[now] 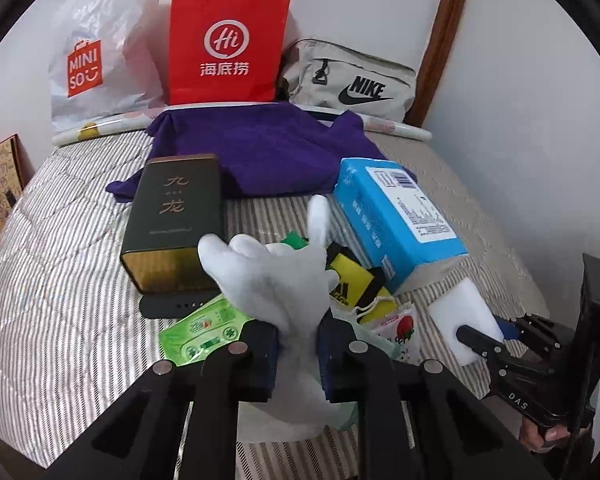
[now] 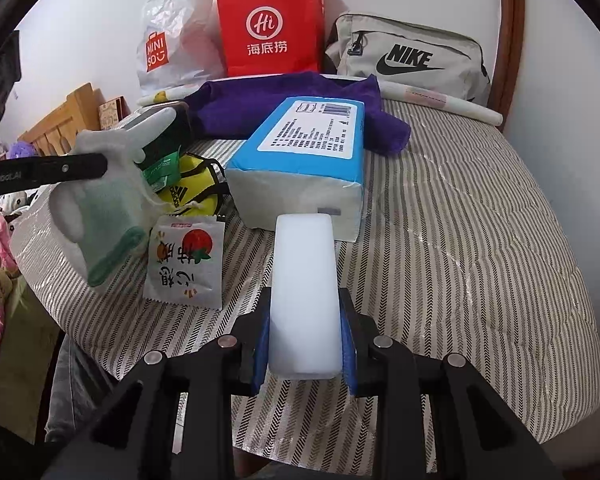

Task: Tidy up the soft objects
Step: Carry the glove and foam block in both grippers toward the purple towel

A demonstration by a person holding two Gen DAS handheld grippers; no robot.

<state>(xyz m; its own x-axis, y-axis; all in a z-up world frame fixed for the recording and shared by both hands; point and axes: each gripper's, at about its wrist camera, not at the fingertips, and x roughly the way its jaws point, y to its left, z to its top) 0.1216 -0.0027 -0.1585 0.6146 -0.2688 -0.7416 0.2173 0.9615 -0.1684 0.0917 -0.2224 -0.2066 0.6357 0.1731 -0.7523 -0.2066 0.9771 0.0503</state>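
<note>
White walls (image 1: pixel 380 0) meet a striped bed cover (image 2: pixel 460 240) — brown wooden post (image 2: pixel 512 32) in the corner.

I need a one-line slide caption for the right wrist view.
Right hand-held gripper clamps a white sponge block above the striped bed; left hand-held gripper pinches a white glove.

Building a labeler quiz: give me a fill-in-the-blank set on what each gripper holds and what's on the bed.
1. The left gripper is shut on a white ____.
2. The right gripper holds a white ____ between its blue fingers.
3. The red paper bag stands between the white plastic bag and the grey ____ bag.
4. The cloth behind the blue tissue pack is ____.

Missing words: glove; sponge; Nike; purple
</note>
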